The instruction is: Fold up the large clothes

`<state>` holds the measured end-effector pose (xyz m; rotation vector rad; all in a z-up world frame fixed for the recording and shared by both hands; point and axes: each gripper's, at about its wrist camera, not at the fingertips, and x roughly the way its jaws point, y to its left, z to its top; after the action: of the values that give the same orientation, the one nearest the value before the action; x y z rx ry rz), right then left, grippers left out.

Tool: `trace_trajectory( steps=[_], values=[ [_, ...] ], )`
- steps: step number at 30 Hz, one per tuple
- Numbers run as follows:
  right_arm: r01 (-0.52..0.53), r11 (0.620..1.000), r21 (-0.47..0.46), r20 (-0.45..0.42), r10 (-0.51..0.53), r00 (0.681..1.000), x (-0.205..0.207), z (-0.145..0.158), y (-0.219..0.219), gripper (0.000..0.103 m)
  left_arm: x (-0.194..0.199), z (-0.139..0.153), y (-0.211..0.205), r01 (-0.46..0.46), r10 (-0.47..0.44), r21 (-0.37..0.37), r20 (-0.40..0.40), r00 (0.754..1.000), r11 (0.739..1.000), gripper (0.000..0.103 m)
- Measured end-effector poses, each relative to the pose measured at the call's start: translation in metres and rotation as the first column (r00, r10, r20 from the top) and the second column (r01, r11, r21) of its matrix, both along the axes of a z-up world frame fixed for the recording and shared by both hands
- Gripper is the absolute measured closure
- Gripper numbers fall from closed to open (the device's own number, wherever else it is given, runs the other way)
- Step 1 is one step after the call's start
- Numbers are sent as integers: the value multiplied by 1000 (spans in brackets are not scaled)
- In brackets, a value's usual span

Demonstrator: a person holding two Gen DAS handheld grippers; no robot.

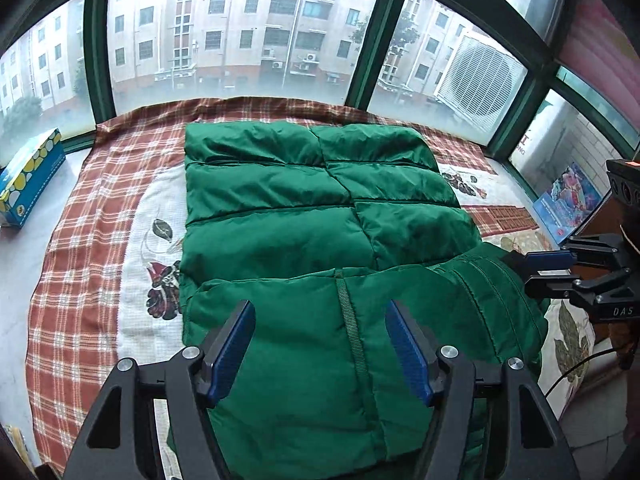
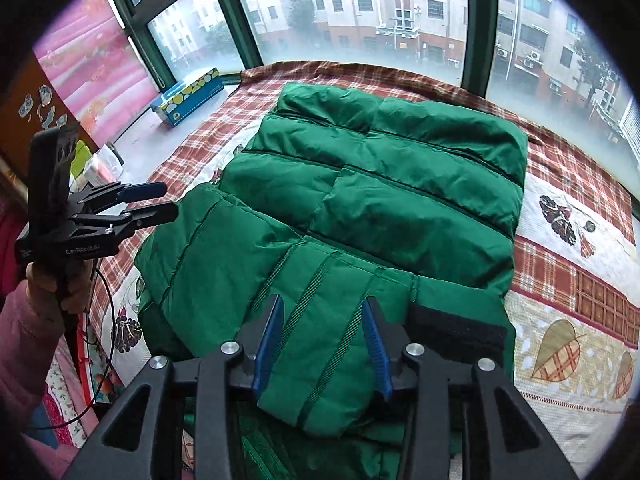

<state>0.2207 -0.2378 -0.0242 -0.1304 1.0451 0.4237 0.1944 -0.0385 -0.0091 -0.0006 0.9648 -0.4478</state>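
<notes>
Tissue box (image 2: 188,96) beside bed's (image 1: 72,240) far left corner. Green padded jacket (image 1: 312,216) lengthwise toward window. Left gripper (image 1: 320,352), right gripper (image 2: 322,344): jaws apart, empty.

Soft, hazy daylight from the windows (image 1: 240,28); sharp pictures, fisheye-bent edges, dark corners.
</notes>
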Motion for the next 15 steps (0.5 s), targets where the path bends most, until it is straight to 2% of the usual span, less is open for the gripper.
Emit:
trace_trajectory(
  steps=[3, 6, 11, 15],
  values=[
    [-4, 997, -79, -59, -1, 998, 12, -28, 7, 59, 12, -28, -12, 5, -3, 20, -62, 998, 1000, 32],
    [3, 998, -66, -109, -10, 994, 17, -52, -1, 59, 17, -56, -12, 4, -2, 17, -108, 994, 1000, 32],
    [8, 999, -47, -111, -13, 994, 17, -61, -6, 59, 19, -73, -9, 0, 3, 22, -104, 995, 1000, 30],
    [4, 995, -102, -76, -11, 997, 12, -62, 3, 59, 15, -80, -13, -2, 7, 64, -75, 997, 998, 30]
  ],
)
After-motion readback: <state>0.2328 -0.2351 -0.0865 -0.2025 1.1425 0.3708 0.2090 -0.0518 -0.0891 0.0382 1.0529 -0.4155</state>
